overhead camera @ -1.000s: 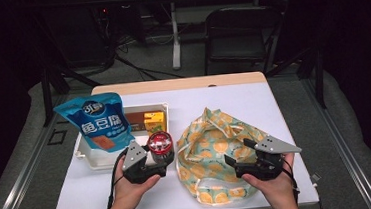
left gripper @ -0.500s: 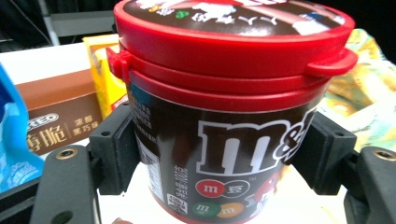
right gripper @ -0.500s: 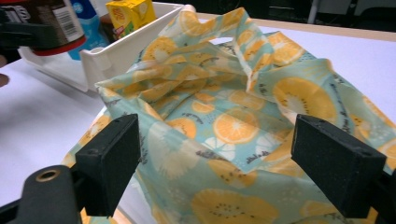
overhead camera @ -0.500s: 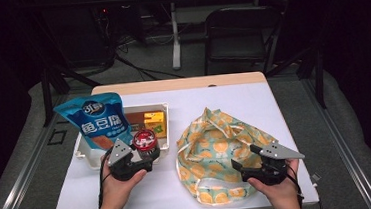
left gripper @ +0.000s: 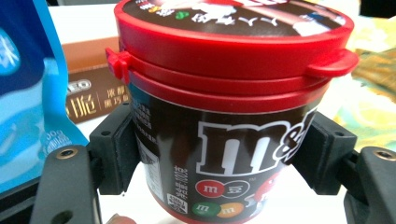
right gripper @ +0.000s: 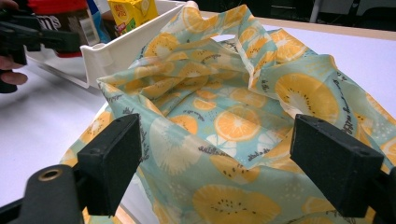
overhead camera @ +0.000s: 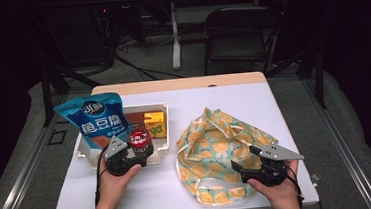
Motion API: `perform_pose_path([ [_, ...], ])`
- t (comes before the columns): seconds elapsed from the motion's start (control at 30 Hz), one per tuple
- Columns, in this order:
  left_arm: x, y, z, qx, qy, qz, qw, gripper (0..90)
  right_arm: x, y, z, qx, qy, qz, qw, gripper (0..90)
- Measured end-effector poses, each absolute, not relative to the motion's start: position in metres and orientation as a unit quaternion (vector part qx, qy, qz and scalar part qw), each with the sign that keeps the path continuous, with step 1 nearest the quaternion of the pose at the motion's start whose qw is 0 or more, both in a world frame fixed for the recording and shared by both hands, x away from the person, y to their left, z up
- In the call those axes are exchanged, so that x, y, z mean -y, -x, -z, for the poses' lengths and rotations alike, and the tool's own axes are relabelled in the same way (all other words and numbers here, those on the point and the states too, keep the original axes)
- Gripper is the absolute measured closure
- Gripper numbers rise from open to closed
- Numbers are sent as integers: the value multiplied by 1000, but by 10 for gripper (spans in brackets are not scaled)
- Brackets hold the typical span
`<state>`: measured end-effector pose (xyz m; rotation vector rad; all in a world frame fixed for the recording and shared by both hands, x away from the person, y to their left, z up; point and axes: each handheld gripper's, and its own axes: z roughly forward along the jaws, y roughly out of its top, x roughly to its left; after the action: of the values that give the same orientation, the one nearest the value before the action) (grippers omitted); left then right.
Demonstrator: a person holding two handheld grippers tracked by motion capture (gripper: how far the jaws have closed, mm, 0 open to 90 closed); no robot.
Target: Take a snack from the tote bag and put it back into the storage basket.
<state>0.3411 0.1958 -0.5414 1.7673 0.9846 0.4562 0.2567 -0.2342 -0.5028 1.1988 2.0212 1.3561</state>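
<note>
A dark m&m's jar with a red lid sits between both black pads of my left gripper, which is shut on its sides. From above, the jar and left gripper hang over the front edge of the white tray. An orange-print fabric bag lies crumpled on the right of the table. My right gripper rests at its near edge. Its jaws stand wide apart over the bag, so the right gripper is open and grips nothing.
In the tray stand a blue snack bag, a yellow juice box and a brown box. The white table top ends at a wooden strip at the back. A dark chair stands beyond it.
My left gripper has carried the jar to the left and slightly down, from beside the fabric bag to the tray's front edge. The right gripper has hardly moved.
</note>
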Motion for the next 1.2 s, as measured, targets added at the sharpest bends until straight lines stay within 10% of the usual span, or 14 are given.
perform_pose_path([
  [1.2, -193, -341, 548, -445, -754, -178, 449, 209, 236, -256, 504, -730, -434, -484, 208, 175],
])
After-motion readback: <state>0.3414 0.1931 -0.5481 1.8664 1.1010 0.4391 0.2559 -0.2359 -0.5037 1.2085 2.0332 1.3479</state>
